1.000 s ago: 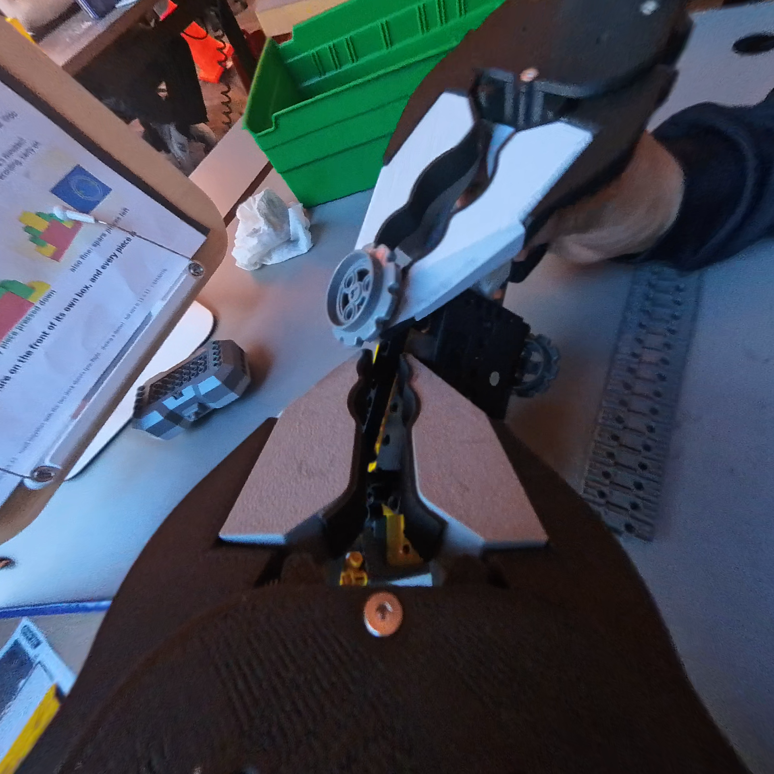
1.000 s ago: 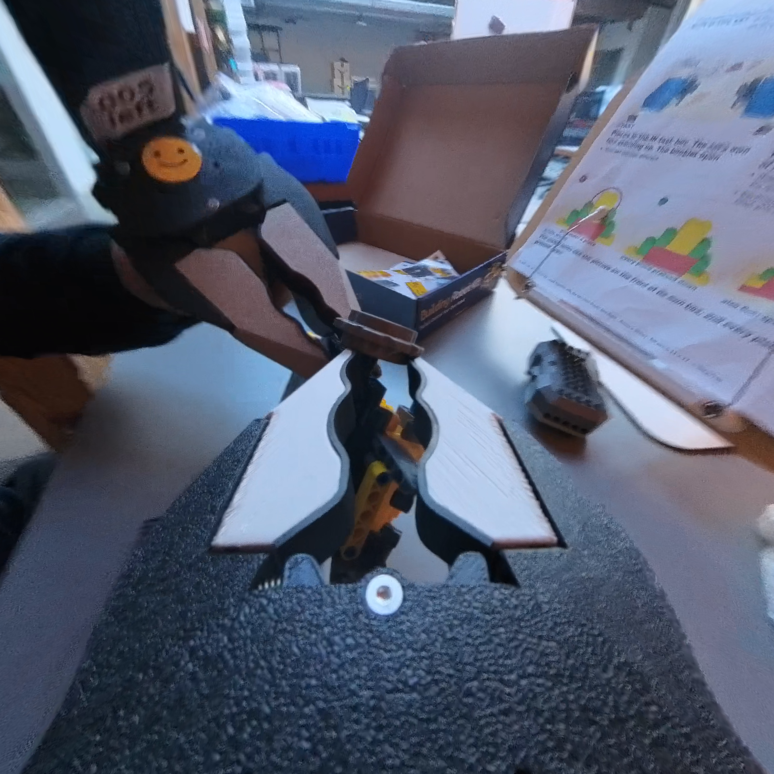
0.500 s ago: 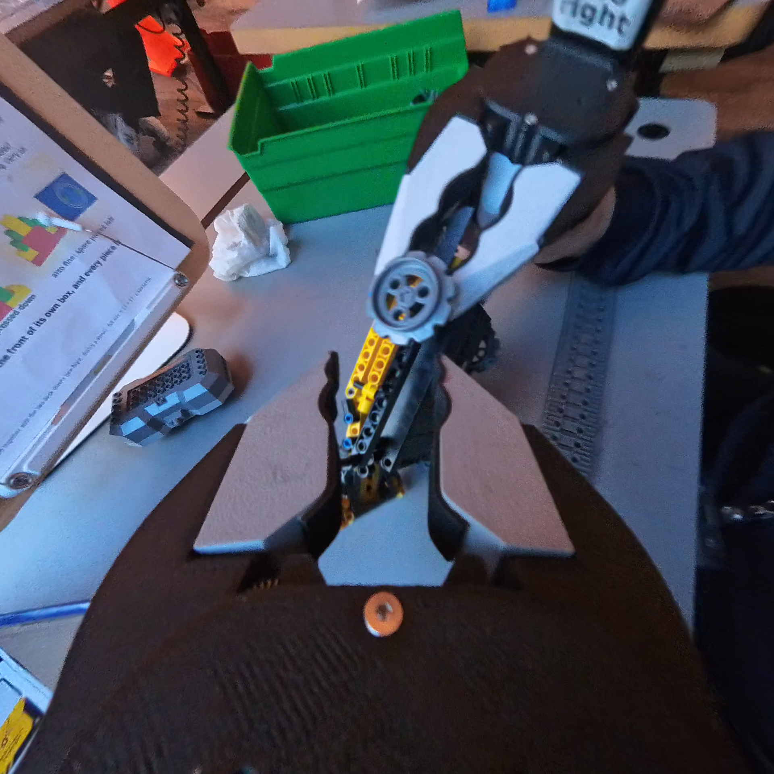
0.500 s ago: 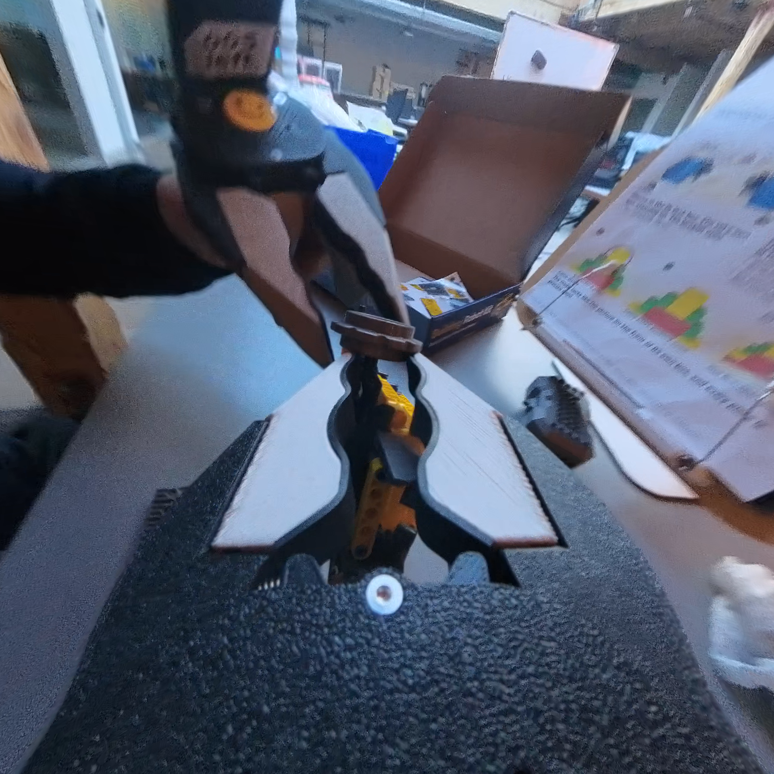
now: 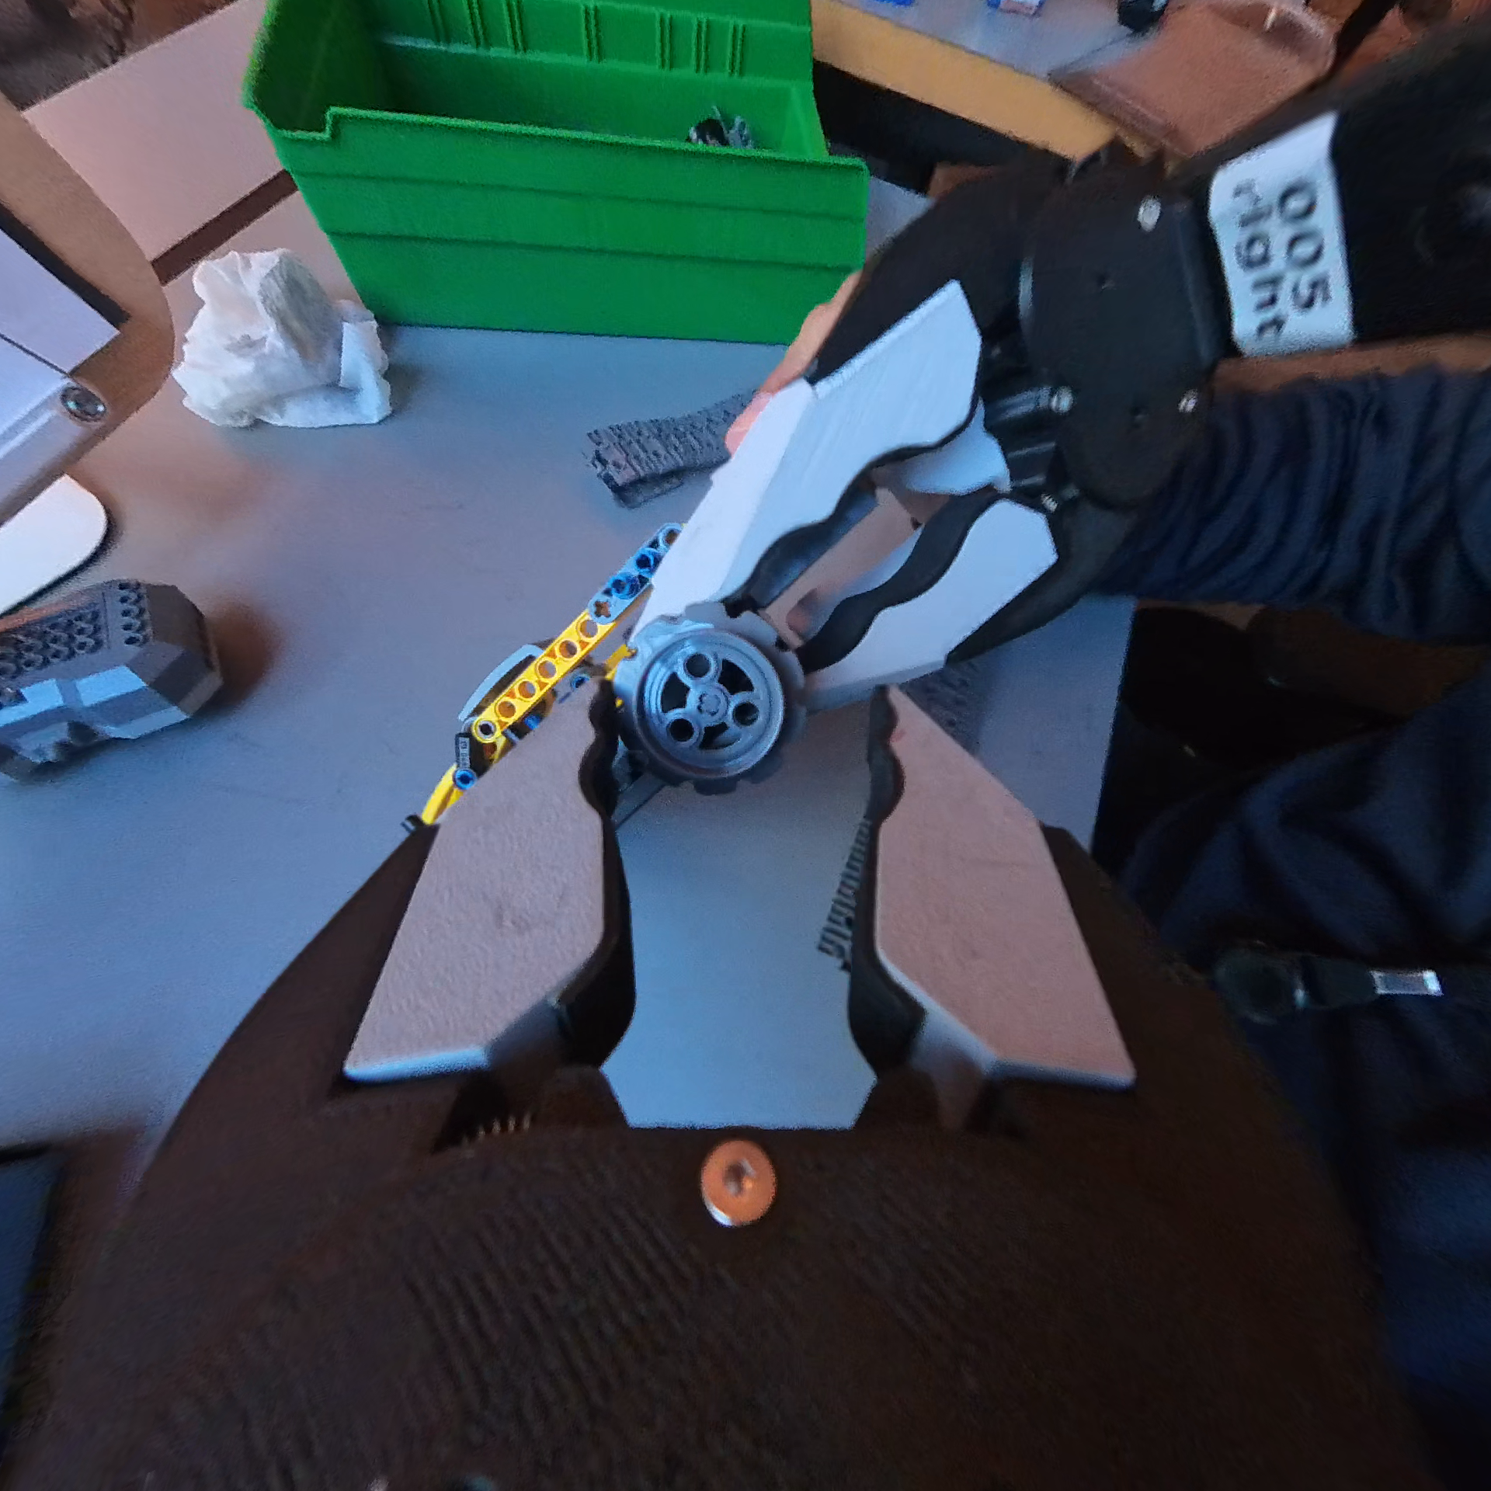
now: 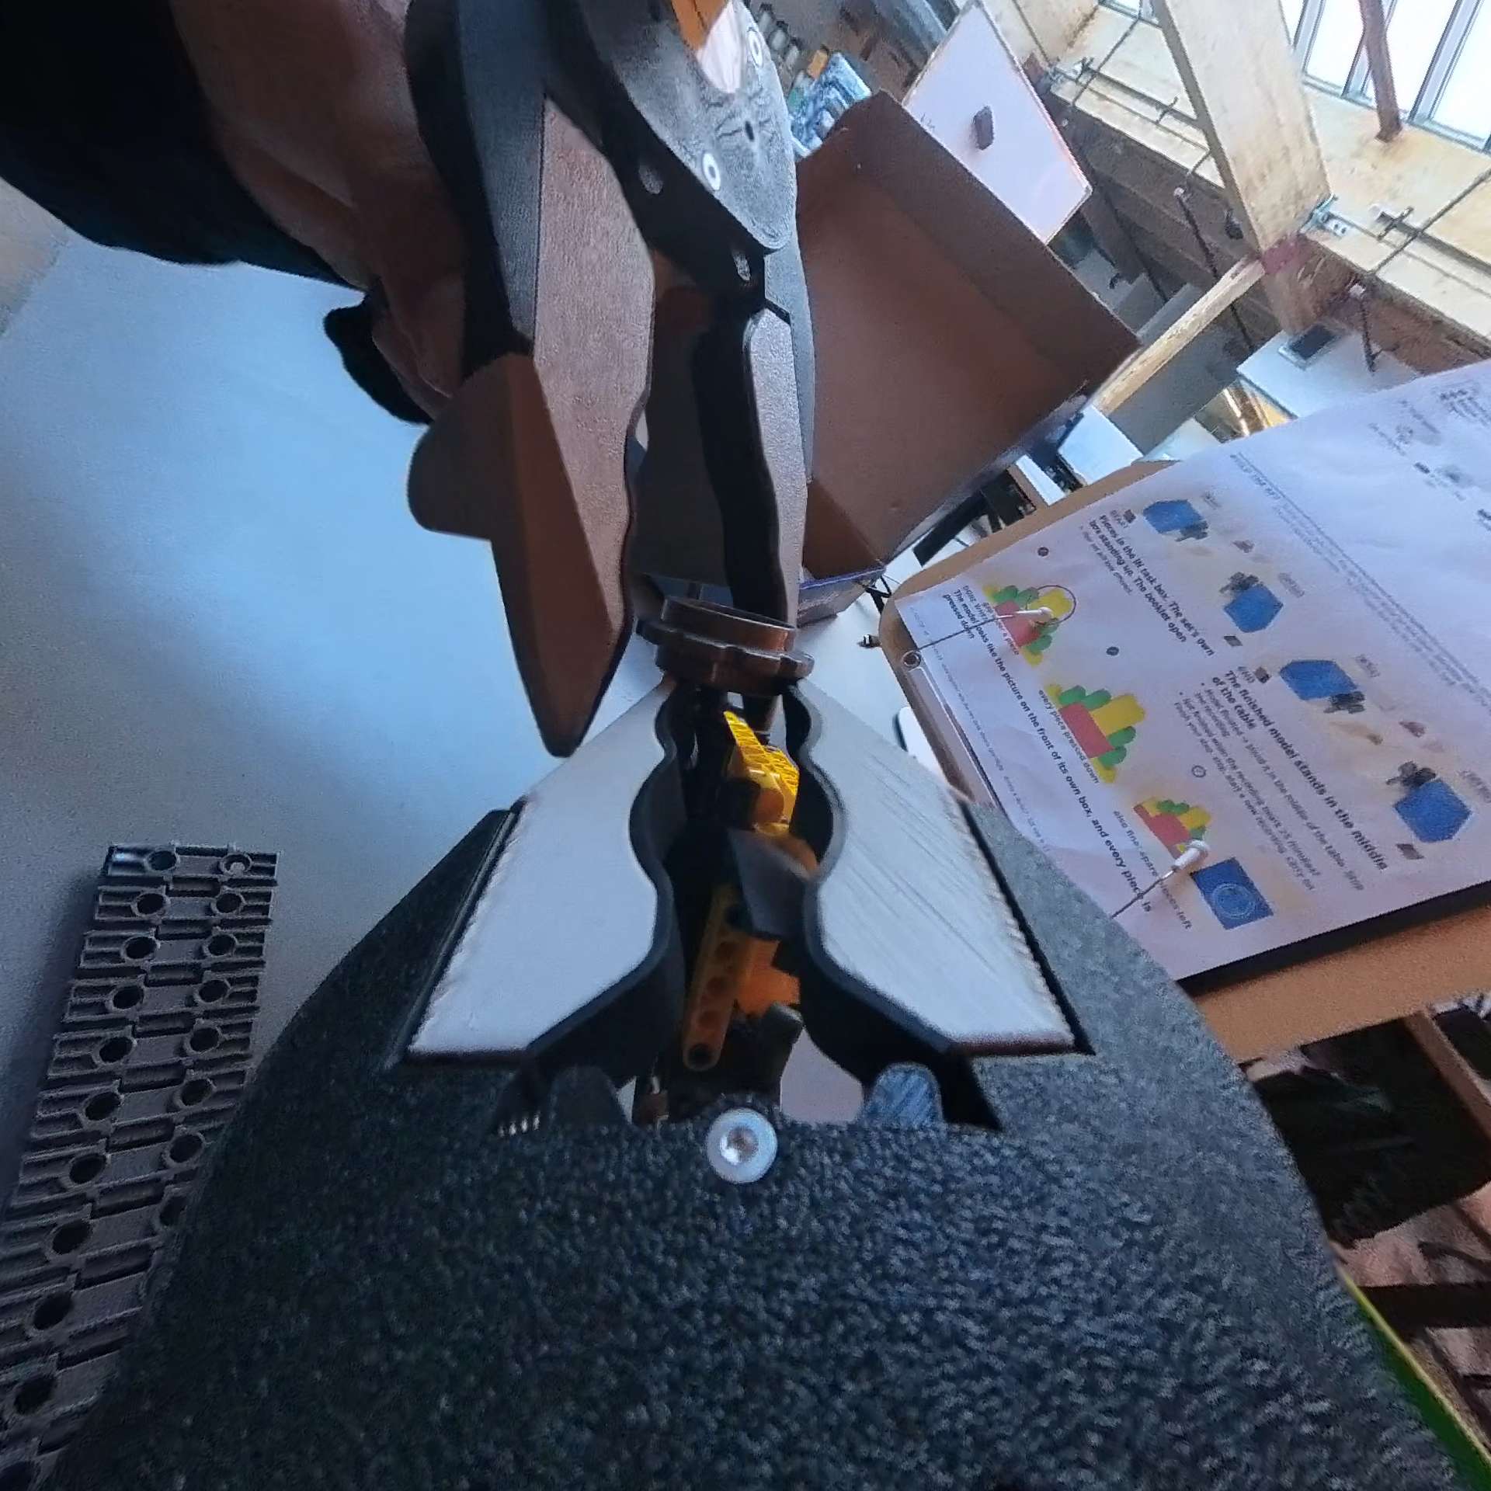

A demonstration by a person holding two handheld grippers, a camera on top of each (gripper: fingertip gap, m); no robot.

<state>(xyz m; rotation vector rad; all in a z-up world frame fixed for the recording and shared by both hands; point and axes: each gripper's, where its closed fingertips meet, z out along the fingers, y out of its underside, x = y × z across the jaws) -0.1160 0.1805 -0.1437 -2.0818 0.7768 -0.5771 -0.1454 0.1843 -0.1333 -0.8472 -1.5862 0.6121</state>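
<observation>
My right gripper (image 6: 730, 710) is clamped on the yellow-and-black brick model (image 5: 557, 686), long axis slanting up-right, its grey wheel (image 5: 708, 710) facing my left gripper (image 5: 738, 726), whose jaws gape wide and empty around that wheel, above the grey table (image 5: 363, 565).

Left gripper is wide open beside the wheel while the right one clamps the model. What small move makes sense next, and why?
Probably ease the left gripper forward so its open fingers straddle the grey wheel, then close. The right gripper is shut on the yellow and black brick model, so only one side steadies it, and the wheel sits right at the left fingertips.
</observation>
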